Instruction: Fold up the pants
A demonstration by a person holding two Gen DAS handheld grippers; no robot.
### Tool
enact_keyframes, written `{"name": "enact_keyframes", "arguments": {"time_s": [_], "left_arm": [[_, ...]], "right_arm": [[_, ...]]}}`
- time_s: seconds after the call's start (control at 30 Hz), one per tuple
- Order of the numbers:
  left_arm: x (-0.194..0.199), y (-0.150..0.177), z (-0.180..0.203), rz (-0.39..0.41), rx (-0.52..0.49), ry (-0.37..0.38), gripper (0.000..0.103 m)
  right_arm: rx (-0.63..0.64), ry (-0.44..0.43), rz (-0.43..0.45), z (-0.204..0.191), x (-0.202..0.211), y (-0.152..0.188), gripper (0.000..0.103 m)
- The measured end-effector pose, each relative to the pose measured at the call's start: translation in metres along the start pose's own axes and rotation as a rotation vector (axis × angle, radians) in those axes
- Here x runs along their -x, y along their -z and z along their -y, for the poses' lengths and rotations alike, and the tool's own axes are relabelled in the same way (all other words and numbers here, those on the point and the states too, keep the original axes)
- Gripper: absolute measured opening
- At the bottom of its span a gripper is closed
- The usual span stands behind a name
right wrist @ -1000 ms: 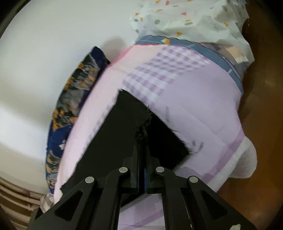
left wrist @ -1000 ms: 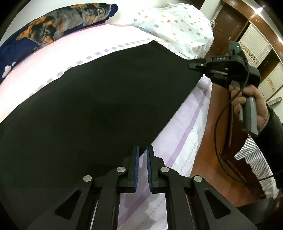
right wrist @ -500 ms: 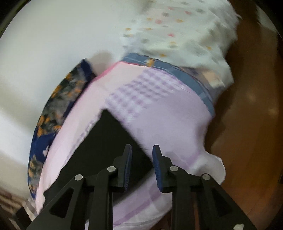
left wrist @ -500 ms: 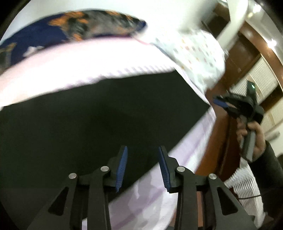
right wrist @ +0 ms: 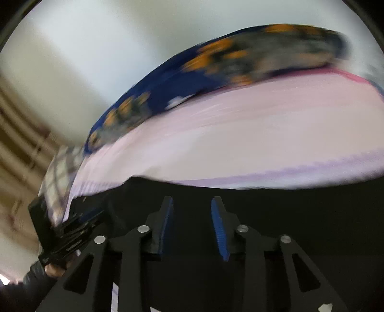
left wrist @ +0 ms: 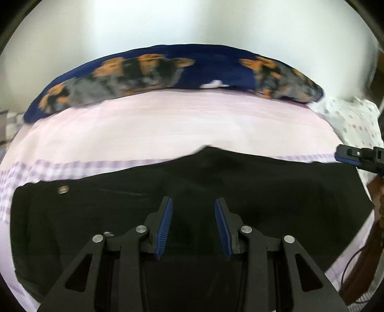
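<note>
Across the bed, the black pants [left wrist: 192,187] are laid out flat on the pink and lilac sheet [left wrist: 168,129], filling the lower half of the left wrist view from nine o'clock round to three. A small silver button [left wrist: 63,189] is seen on the dark cloth at about nine o'clock, near the left end. The upper edge of the pants rises to a low peak just above centre.

Over the cloth, at six o'clock, the left gripper [left wrist: 193,224] is held with its blue pads [left wrist: 165,225] parted to a moderate gap; nothing is gripped, only black fabric is seen beyond the gap. Its jaws have just been opened, then held about steady.

At three o'clock in the same view the right gripper [left wrist: 357,157] is caught at the frame edge, above the right end of the pants. In its own view, badly blurred, the right gripper [right wrist: 192,226] is shown at six o'clock with jaws likewise partly spread and just opened further, nothing pinched between them, black cloth below. Whether either gripper touches the fabric cannot be told.

At twelve o'clock a navy pillow [left wrist: 172,72] with orange and grey print is laid along the far edge of the bed, against a pale wall [left wrist: 192,21]. A dotted white quilt [left wrist: 355,120] is glimpsed at two o'clock.
</note>
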State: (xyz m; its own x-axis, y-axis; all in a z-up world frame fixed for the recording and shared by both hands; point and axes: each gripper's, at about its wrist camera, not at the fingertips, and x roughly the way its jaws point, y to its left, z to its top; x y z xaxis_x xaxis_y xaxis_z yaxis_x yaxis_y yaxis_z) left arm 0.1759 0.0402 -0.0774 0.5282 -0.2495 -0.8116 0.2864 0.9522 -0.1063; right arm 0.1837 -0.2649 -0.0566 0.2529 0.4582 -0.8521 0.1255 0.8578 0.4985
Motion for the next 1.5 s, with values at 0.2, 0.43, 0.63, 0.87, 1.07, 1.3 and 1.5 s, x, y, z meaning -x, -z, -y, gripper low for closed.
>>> {"name": "enact_keyframes", "arguments": {"time_s": [0.2, 0.43, 0.63, 0.87, 1.07, 1.3, 1.5], "left_arm": [[-0.004, 0.011, -0.040, 0.004, 0.054, 0.016, 0.038], [-0.003, 0.021, -0.057, 0.009, 0.055, 0.058, 0.038], [-0.005, 0.019, -0.064, 0.006, 0.082, 0.090, 0.038], [-0.008, 0.020, -0.073, 0.018, 0.103, 0.083, 0.038], [-0.007, 0.018, -0.063, -0.004, 0.049, 0.028, 0.038], [0.013, 0.017, -0.042, 0.024, 0.030, 0.059, 0.040], [0.011, 0.025, -0.006, -0.006, -0.038, 0.135, 0.043]], "right_arm": [[0.198, -0.114, -0.169, -0.082, -0.094, -0.026, 0.035], [0.307, -0.114, -0.316, -0.125, -0.169, -0.035, 0.043], [0.382, -0.122, -0.328, -0.138, -0.186, -0.034, 0.010], [0.360, -0.064, -0.274, -0.132, -0.193, -0.037, 0.007], [0.319, -0.019, -0.217, -0.132, -0.185, -0.038, 0.032], [0.239, 0.019, -0.025, -0.104, -0.101, -0.030, 0.035], [0.104, 0.152, -0.012, -0.032, -0.048, -0.003, 0.035]]}}
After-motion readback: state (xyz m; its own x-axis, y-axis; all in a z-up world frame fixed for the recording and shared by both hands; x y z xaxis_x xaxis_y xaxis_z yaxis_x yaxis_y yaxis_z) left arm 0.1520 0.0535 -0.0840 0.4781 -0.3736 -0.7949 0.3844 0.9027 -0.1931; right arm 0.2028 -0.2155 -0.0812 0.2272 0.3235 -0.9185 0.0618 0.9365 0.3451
